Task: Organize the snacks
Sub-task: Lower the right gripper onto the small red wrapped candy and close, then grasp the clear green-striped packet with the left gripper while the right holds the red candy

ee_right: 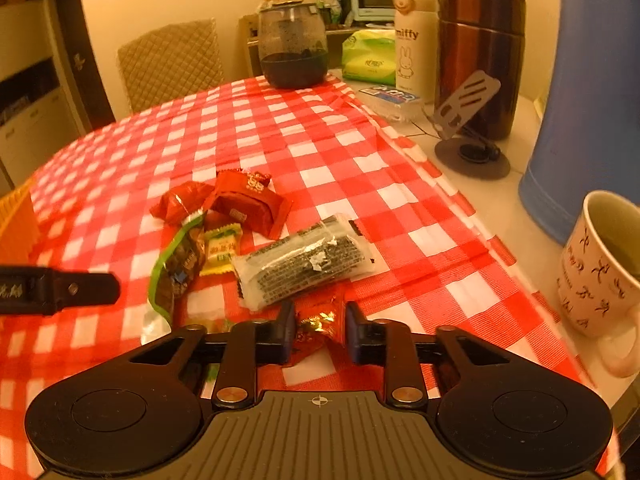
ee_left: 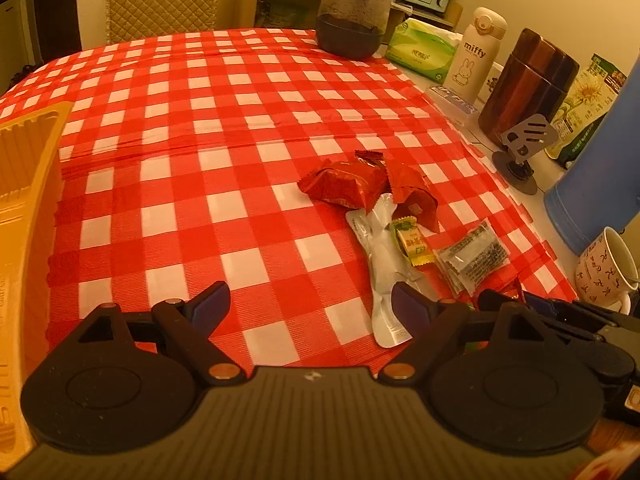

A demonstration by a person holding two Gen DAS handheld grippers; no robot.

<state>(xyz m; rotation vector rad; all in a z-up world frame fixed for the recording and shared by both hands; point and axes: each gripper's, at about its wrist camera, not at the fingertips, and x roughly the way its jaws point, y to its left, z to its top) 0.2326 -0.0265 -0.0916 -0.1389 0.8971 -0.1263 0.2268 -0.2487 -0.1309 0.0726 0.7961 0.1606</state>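
A heap of snacks lies on the red-checked tablecloth (ee_right: 320, 152): two red packets (ee_right: 248, 200), a yellow-green candy (ee_right: 222, 250), a green-edged pouch (ee_right: 176, 268) and a clear packet of dark seaweed (ee_right: 304, 264). My right gripper (ee_right: 320, 330) is at the near edge of the heap, its jaws narrow and closed on a red and gold candy (ee_right: 316, 326). My left gripper (ee_left: 310, 300) is open over bare cloth, with the white pouch (ee_left: 384, 256) beside its right finger. The red packets (ee_left: 344, 184) lie beyond it. An orange basket (ee_left: 24, 200) stands at the far left.
Along the right edge stand a patterned mug (ee_right: 600, 264), a blue jug (ee_right: 580, 120), a grey phone stand (ee_right: 468, 120), a brown canister (ee_right: 480, 48), a white Miffy bottle (ee_right: 412, 40) and a tissue pack (ee_right: 370, 60). A glass jar (ee_right: 292, 44) is at the far end.
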